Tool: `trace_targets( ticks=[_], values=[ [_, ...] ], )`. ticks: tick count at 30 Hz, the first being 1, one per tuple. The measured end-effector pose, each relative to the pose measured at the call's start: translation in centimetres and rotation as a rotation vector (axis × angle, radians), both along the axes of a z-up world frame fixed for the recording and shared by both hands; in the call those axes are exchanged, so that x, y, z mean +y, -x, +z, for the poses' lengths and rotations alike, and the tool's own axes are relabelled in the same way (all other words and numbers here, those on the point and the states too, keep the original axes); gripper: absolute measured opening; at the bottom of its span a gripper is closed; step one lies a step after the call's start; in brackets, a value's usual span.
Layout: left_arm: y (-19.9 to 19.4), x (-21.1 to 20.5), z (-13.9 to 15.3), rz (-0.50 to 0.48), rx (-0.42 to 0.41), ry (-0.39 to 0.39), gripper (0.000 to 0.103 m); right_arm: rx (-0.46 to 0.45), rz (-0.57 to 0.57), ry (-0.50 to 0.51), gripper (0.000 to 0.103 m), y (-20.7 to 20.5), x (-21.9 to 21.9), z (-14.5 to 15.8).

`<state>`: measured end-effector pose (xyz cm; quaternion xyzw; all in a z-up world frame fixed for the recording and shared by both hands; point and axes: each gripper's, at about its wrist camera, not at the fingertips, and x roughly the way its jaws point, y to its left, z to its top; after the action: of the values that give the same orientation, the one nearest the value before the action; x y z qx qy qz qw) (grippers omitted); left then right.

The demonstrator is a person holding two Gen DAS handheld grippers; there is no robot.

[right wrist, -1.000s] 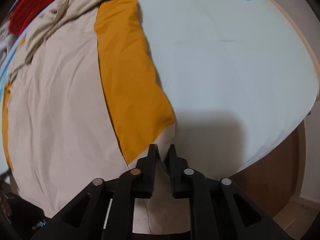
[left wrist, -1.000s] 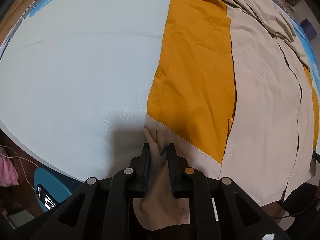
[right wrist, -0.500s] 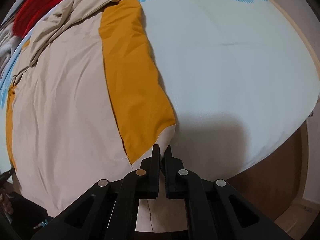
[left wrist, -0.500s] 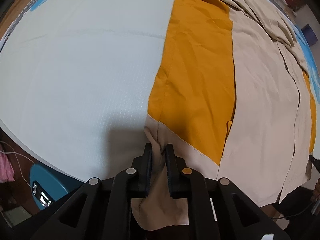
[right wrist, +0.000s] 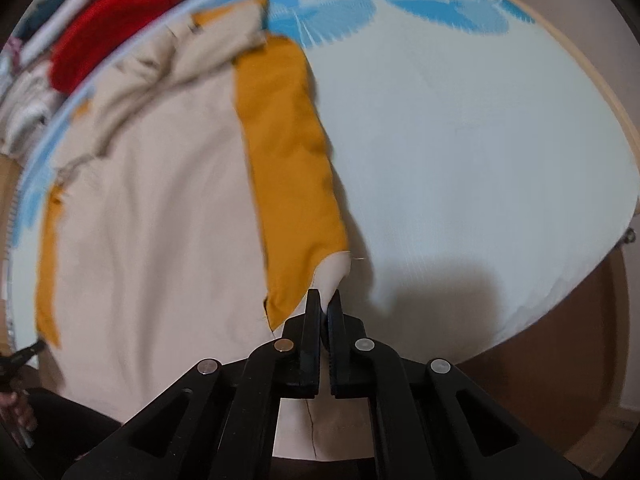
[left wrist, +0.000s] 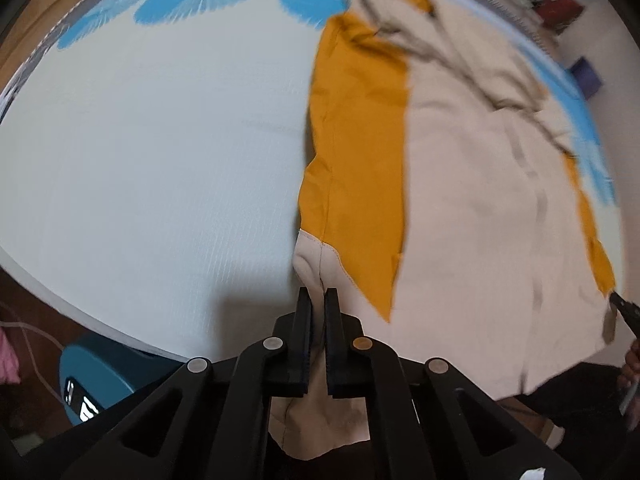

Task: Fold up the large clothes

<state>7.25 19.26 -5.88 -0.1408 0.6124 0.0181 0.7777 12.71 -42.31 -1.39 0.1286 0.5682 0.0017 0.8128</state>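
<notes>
Both tongs lifted off bed point(left wrist: 152, 168), hem corners risen with them. Left tongs point(left wrist: 315, 300) pinching garment point(left wrist: 472, 208) near-left corner; right tongs point(right wrist: 325, 304) pinching near-right corner. Garment long axis running away from both, toward far bed edge; next: carry hem forward, hands level.

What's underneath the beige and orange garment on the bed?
The garment lies on a pale sheet with blue print. Whatever sits under its middle is covered.
</notes>
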Motion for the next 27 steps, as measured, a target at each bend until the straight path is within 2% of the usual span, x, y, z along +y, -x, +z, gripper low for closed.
trace_targets(
  ticks=[8,10,14,18,22,25,27],
  values=[
    [2.5,0.8,10.4,-0.102,-0.159,0.114,0.001,-0.178,0.040,-0.107,0.002,2.1,1.8,8.2],
    [2.2,0.5,11.8,-0.126,-0.179,0.135,0.000,-0.221,0.038,-0.129,0.002,3.2,1.4,10.3],
    [6.3,2.2,15.0,-0.168,-0.202,0.201,0.000,-0.296,0.035,-0.127,0.002,6.1,1.1,13.2],
    [9.8,3.8,16.0,-0.168,-0.192,0.282,0.000,-0.314,0.012,-0.150,0.002,10.6,-0.1,14.7],
    [11.1,5.0,15.9,-0.141,-0.174,0.340,0.000,-0.314,-0.012,-0.169,0.002,14.0,-1.1,15.0],
    [9.4,5.2,15.0,-0.122,-0.157,0.351,0.000,-0.289,-0.027,-0.161,0.002,12.7,-1.7,14.0],
    [6.6,5.2,13.9,-0.116,-0.151,0.339,0.000,-0.275,-0.034,-0.167,0.002,10.4,-2.0,13.0]
  ],
)
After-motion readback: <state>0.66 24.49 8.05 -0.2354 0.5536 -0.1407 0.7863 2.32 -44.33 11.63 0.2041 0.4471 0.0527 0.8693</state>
